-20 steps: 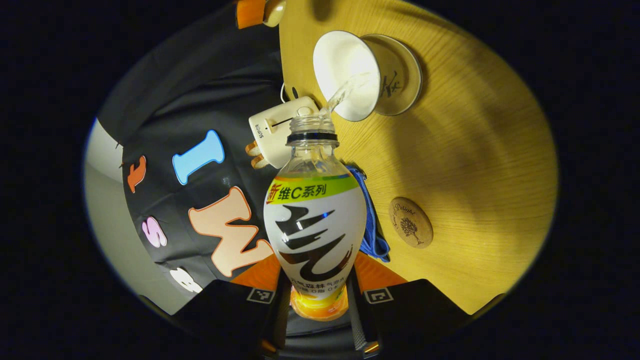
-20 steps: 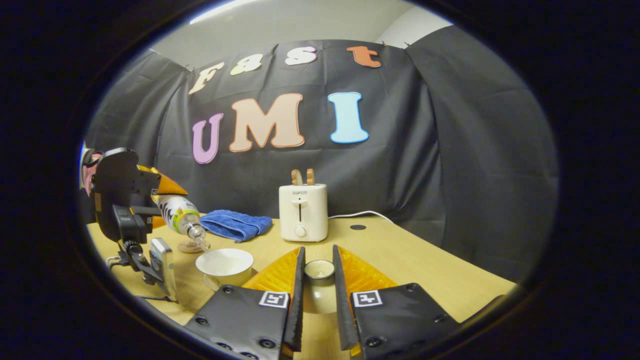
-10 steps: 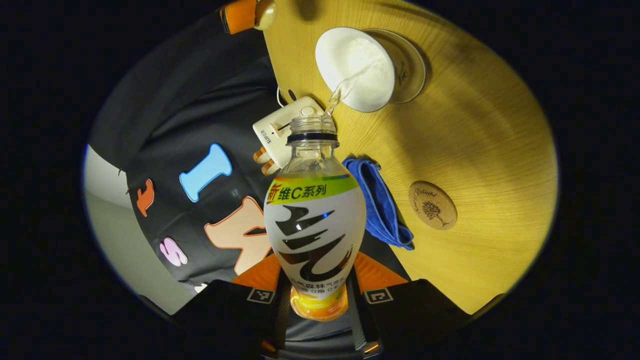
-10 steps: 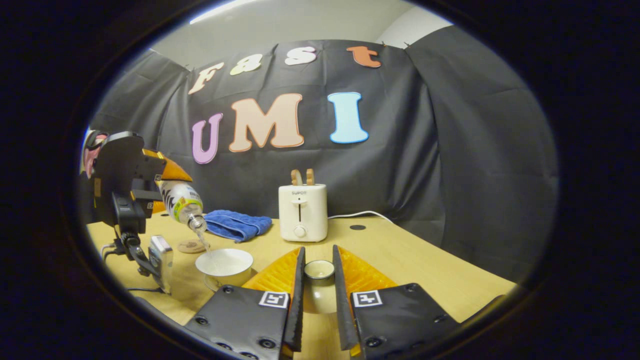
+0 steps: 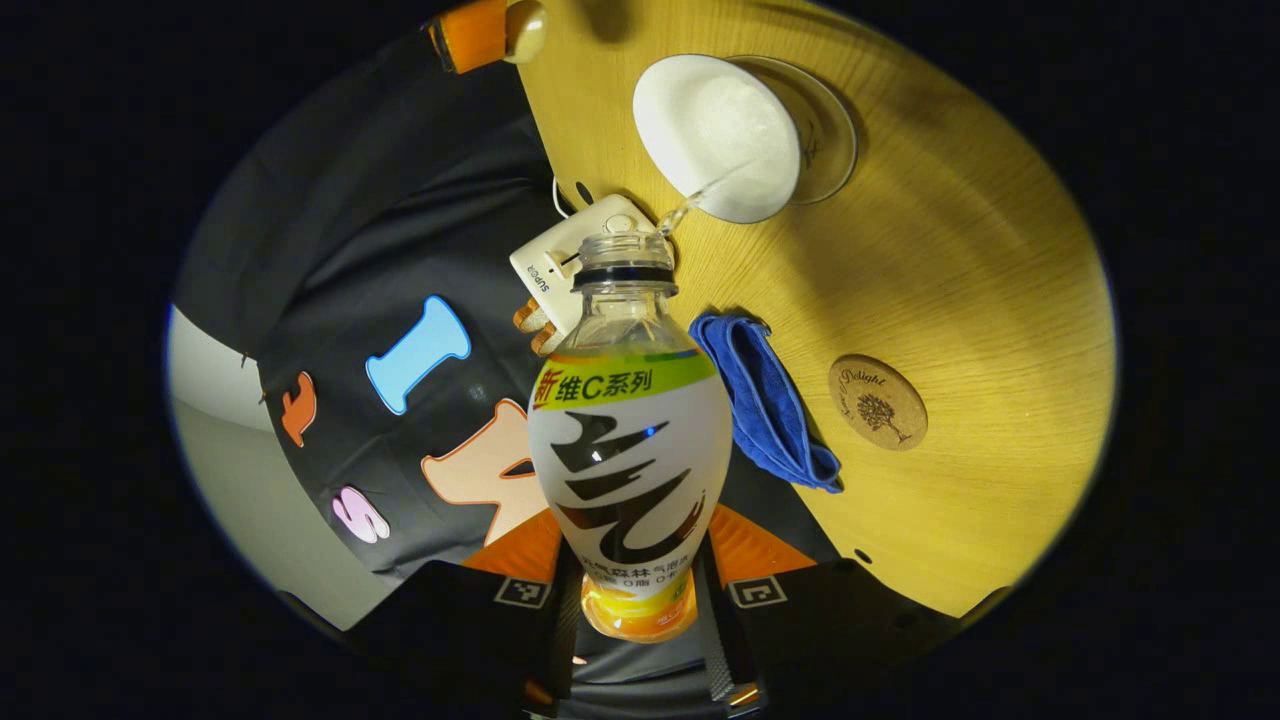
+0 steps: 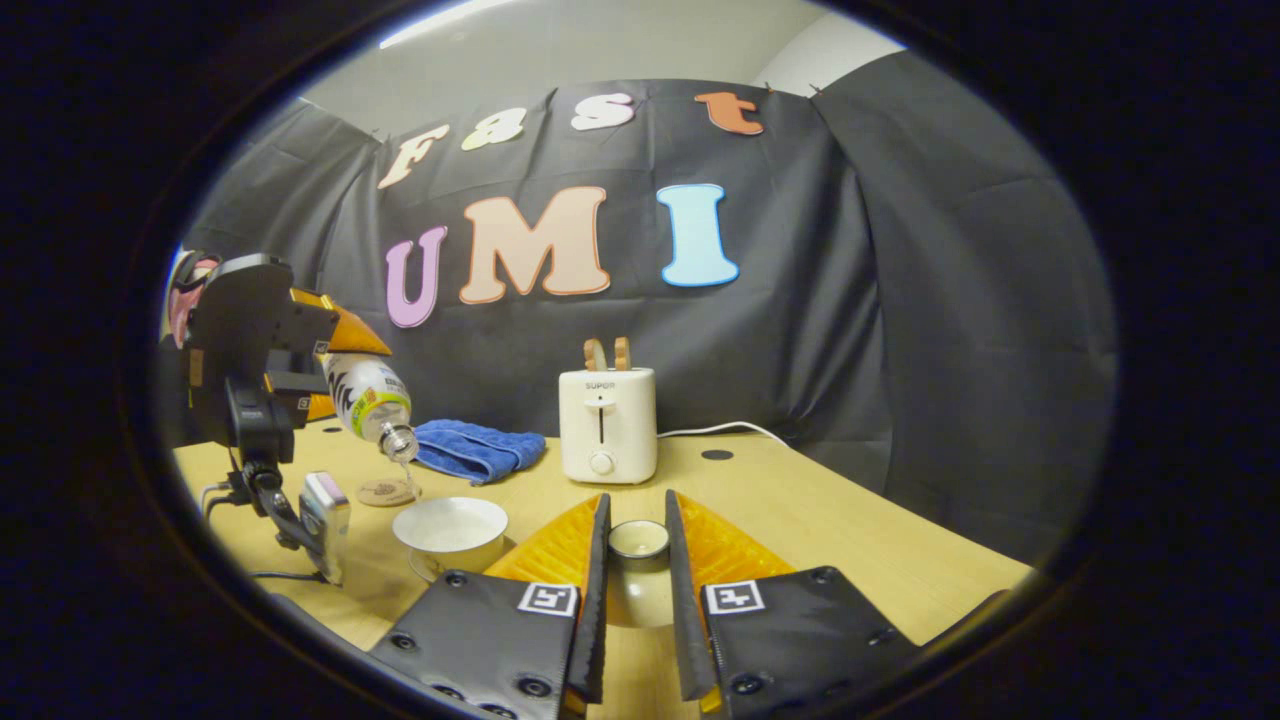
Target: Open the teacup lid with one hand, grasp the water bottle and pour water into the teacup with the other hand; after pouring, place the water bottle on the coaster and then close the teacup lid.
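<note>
My left gripper (image 5: 632, 590) is shut on an uncapped water bottle (image 5: 628, 440) with a white, green and orange label, tilted neck-down. A thin stream of water runs from its mouth into the white teacup (image 5: 718, 135) on its saucer (image 5: 830, 130). In the right gripper view the same bottle (image 6: 368, 398) hangs above and left of the teacup (image 6: 450, 528), held by the left gripper (image 6: 330, 375). My right gripper (image 6: 636, 560) is shut on the knob of the teacup lid (image 6: 638, 575), held over the table to the right of the cup. A round cork coaster (image 5: 877, 402) lies on the table.
A white toaster (image 6: 606, 424) with a cable stands at the back of the wooden table (image 6: 800, 510). A folded blue cloth (image 6: 474, 448) lies to its left, near the coaster (image 6: 385, 491). The black booth wall rises behind.
The left gripper has lifted and tipped the bottle back a little, and the stream into the cup has thinned. The right gripper and lid have stayed put.
</note>
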A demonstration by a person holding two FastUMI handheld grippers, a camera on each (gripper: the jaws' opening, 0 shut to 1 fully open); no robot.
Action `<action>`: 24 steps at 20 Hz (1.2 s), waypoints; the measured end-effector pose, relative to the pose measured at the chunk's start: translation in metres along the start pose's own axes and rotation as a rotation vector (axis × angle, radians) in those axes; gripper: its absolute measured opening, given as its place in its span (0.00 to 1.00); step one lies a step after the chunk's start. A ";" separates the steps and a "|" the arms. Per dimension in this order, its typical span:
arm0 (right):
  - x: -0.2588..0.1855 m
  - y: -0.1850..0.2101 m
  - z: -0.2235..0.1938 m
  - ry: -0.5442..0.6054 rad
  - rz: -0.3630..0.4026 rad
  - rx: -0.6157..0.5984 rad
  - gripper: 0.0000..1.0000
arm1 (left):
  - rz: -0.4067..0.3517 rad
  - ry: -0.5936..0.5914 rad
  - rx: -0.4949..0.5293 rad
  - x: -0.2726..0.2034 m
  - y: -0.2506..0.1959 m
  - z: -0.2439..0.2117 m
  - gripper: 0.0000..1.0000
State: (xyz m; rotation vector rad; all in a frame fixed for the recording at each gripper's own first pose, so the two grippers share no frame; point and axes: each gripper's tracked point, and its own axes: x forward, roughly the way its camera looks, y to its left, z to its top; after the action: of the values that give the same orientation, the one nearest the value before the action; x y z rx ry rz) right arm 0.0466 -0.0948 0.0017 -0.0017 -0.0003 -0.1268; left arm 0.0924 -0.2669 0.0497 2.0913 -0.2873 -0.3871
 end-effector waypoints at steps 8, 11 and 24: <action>0.000 0.002 -0.001 0.001 0.009 0.000 0.31 | -0.119 -0.066 -0.701 -0.007 -0.038 0.013 0.49; -0.001 0.002 -0.001 0.000 0.012 0.001 0.31 | -0.134 -0.060 -1.013 0.002 -0.042 0.014 0.49; 0.000 0.002 0.000 -0.001 0.014 0.000 0.31 | -0.016 -0.111 -2.033 0.035 -0.055 0.008 0.48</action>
State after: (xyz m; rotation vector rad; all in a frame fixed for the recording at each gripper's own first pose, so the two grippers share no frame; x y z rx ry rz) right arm 0.0465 -0.0923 0.0016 -0.0014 -0.0015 -0.1123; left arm 0.1248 -0.2574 -0.0066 0.0755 0.1141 -0.4563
